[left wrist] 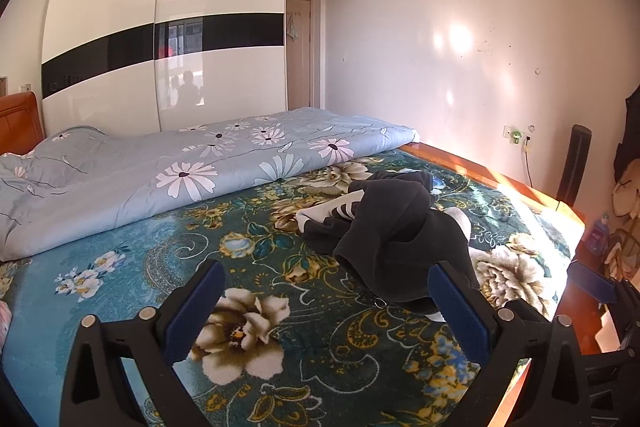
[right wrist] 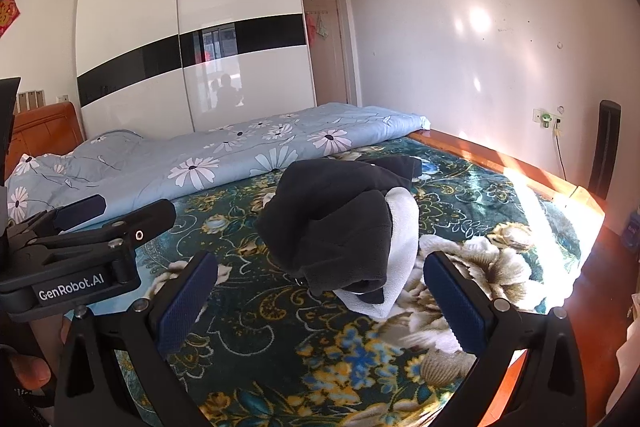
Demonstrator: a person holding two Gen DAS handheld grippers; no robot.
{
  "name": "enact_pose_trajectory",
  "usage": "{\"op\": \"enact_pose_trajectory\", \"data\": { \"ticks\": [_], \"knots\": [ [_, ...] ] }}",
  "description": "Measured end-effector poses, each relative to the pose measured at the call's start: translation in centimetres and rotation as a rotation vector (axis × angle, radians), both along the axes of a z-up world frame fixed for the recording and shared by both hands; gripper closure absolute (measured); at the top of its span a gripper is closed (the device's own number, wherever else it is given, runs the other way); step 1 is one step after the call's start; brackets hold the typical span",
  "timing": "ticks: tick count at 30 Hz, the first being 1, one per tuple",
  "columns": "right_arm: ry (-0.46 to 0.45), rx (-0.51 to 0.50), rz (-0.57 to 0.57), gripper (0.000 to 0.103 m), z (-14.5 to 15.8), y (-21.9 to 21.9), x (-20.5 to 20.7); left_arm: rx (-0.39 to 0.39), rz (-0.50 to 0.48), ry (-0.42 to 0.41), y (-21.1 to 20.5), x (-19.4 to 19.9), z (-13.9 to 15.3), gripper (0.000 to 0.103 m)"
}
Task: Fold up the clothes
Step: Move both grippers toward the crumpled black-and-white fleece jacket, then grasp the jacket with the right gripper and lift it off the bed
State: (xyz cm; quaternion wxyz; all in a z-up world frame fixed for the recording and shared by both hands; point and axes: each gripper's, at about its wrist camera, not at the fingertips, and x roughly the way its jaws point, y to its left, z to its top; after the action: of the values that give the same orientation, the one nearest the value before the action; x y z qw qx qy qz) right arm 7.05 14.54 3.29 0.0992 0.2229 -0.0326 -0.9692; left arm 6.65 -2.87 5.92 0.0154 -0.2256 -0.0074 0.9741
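Left wrist view
Left gripper [left wrist: 326,301]: your fingers stand spread wide with nothing between them, low over the bed's near part, so the pads are ready to take cloth but touch none yet.
Floral blanket [left wrist: 132,291]: it covers the bed on your side and gives a flat bare stretch, which I judge to be the room kept for spreading a garment.
Dark garment [left wrist: 392,239]: it lies crumpled in a heap toward the bed's right edge, just beyond your right finger; a striped white patch shows at its far-left side.
Blue quilt [left wrist: 168,171]: it is pushed along the bed's far edge, likely to keep the folding area free.

Right wrist view
Right gripper [right wrist: 320,291]: fingers released and wide apart, pointed straight at the heap, holding nothing.
Dark garment [right wrist: 332,223]: bunched, with a white fleecy lining turned out on its right side; it sits just ahead of the pads, not between them.
Left gripper [right wrist: 100,227]: seen from the side near the bed's left part, well apart from the heap.
Step in hand: I judge nothing is folded yet; you'd need to find an edge first.
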Motion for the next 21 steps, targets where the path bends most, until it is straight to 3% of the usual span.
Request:
{"op": "enact_pose_trajectory", "data": {
  "ticks": [8, 15, 17, 21],
  "knots": [
    [-0.053, 0.007, -0.027, 0.0, -0.8, -0.3, -1.1, 0.039, -0.002, -0.005, -2.2, 0.0, -1.0, 0.0],
    [-0.089, 0.079, -0.005, 0.0, -0.9, -1.5, -5.2, 0.158, 0.077, -0.034, -8.4, 0.4, -2.8, 0.0],
    [-0.09, 0.078, 0.038, 0.0, -0.7, -2.7, -7.1, 0.168, 0.118, -0.051, -10.0, 0.4, -3.3, 0.0],
    [-0.12, 0.175, 0.144, 0.0, -2.3, -8.0, -11.0, 0.174, 0.164, -0.08, -12.7, 0.5, -4.4, 0.0]
  ]
}}
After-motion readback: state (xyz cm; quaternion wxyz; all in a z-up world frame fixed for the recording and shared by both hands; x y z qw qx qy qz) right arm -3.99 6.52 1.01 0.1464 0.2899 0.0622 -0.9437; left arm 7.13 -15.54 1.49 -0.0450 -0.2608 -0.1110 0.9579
